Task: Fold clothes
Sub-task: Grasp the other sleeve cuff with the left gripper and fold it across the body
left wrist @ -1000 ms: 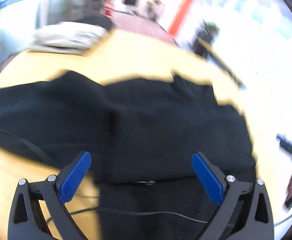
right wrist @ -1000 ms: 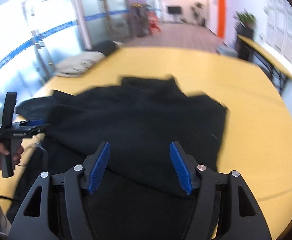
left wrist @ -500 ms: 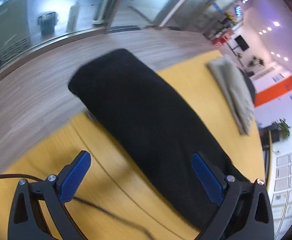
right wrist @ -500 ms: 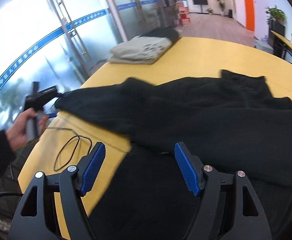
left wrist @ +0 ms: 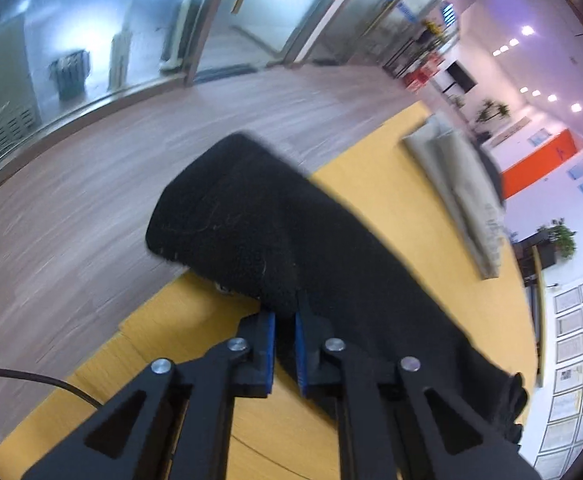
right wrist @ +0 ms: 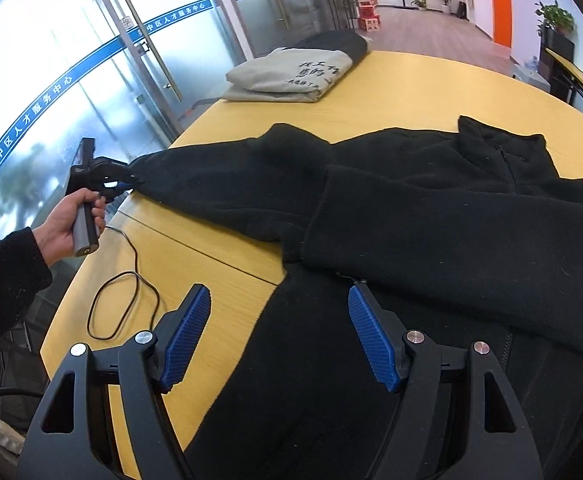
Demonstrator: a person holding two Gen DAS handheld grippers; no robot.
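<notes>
A black fleece jacket (right wrist: 431,208) lies spread on the yellow table (right wrist: 411,88), one sleeve folded across its front. Its other sleeve (left wrist: 275,232) stretches out to the table's left edge and hangs a little over it. My left gripper (left wrist: 285,320) is shut on the edge of that sleeve near the cuff; in the right wrist view the left gripper (right wrist: 135,179) is held by a hand at the sleeve's end. My right gripper (right wrist: 279,308) stands open just above the jacket's lower left part, nothing pinched between its blue pads (right wrist: 371,336).
A folded grey garment with dark print (right wrist: 291,74) sits on a dark one at the table's far end. A thin black cable (right wrist: 123,300) loops on the table by the left edge. Glass doors and wooden floor lie beyond that edge.
My left gripper swung from over the jacket body out to the sleeve end, then shut on the sleeve's edge. My right gripper shifted left over the jacket and stayed open.
</notes>
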